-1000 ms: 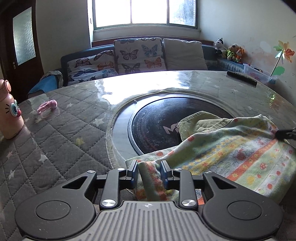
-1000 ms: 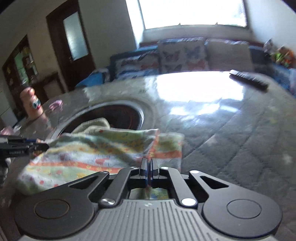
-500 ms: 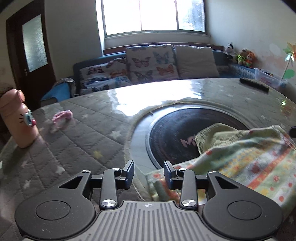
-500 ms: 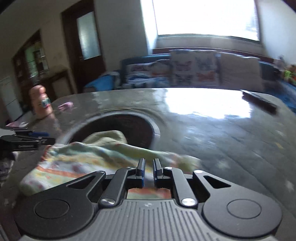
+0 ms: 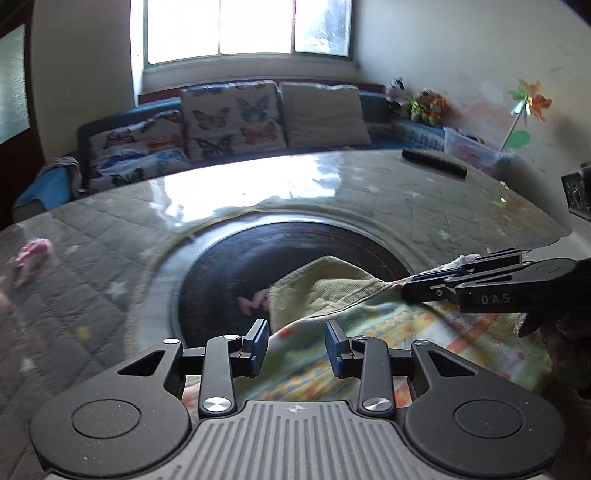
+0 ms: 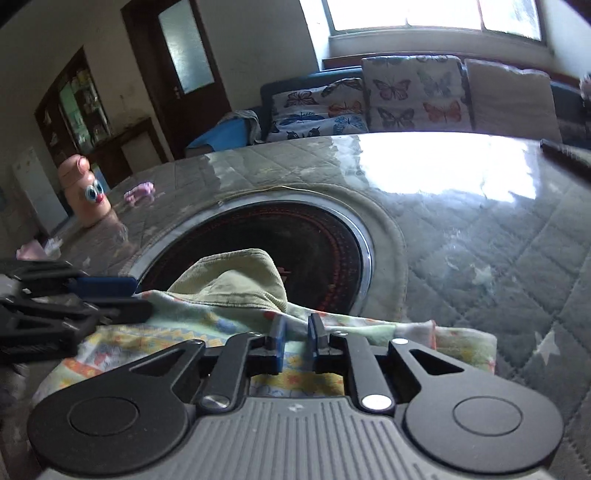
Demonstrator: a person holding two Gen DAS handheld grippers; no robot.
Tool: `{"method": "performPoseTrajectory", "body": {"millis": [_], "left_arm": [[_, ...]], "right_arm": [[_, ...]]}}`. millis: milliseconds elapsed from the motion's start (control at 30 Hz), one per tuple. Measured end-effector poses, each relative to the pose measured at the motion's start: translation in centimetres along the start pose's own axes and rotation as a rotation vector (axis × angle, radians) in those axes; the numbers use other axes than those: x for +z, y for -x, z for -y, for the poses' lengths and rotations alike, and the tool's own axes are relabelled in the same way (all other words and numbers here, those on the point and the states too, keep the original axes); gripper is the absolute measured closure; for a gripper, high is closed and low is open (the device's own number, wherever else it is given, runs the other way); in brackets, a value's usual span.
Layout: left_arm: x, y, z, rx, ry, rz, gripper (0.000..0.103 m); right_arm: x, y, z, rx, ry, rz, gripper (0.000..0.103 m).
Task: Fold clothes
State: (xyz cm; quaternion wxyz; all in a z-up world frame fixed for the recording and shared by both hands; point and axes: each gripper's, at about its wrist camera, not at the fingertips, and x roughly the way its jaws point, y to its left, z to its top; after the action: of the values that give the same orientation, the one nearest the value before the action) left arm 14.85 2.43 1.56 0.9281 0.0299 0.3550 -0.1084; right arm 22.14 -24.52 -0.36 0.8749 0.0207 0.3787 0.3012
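1. A round worktop (image 5: 424, 199) under a grey quilted cover with a glossy clear sheet fills both views, and a dark circular hotplate (image 6: 295, 240) is sunk into its middle.
2. The small printed cotton garment with orange, yellow and green bands (image 5: 424, 332) lies crumpled on the near rim of the hotplate. Its plain olive-green lining (image 6: 236, 273) is turned up over the dark disc.
3. The left gripper (image 5: 295, 345) hangs over the garment's near edge with its fingers wide apart and nothing between them.
4. The right gripper (image 6: 294, 334) sits low over the cloth on the far side from the left one. Its fingers stand a little apart, with the fabric under them rather than pinched.
5. Whichever fold is next, it would go best if each gripper took a single layer at an outer corner and drew the cloth flat, clear of the hotplate rim.
6. Beyond the hotplate stand a butterfly-print sofa (image 5: 229, 122) and a bright window (image 5: 247, 26); a pink cartoon-faced container (image 6: 86, 192) stands at the hotplate's left.
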Motion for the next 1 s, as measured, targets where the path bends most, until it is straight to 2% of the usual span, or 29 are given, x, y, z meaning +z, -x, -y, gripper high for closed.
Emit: {"method": "performPoseTrajectory", "body": {"millis": [167,300,433,500,567,633,867,1000], "left_arm": [[0.1,-2.2,-0.3,0.006,0.020,-0.042,0.063],[-0.1,-2.0,-0.4,0.011,0.025,-0.037,0.064],[-0.4,-0.2,0.2,0.019,-0.002,-0.001,0.065],[-0.8,0.9,0.7,0.018,-0.023,0.017,0.065],[-1.3,1.9,1.2,0.015,-0.039,0.026,0.065],[-2.1,2.7,1.6,0.018,-0.046,0.026,0.058],[-5.7,5.2,2.6,0.068,-0.073,0.037,0.045],[-7.3,6.5,3.2,0.119,-0.092,0.075,0.034]], "right_arm": [[0.0,0.6,1.0,-0.015,-0.030,0.014,0.090],[0.0,1.2,1.7,-0.038,-0.042,0.028,0.090],[-0.3,2.3,-0.2,-0.041,0.039,0.044,0.075],[-0.7,3.0,-1.5,-0.021,0.085,0.049,0.075],[-1.2,3.4,-2.9,0.003,0.126,0.055,0.067],[-1.8,3.7,-4.1,0.016,0.170,0.059,0.062],[-5.0,3.9,-7.4,0.004,0.306,0.055,0.043],[-6.3,4.7,-8.4,-0.014,0.345,0.083,0.041]]}}
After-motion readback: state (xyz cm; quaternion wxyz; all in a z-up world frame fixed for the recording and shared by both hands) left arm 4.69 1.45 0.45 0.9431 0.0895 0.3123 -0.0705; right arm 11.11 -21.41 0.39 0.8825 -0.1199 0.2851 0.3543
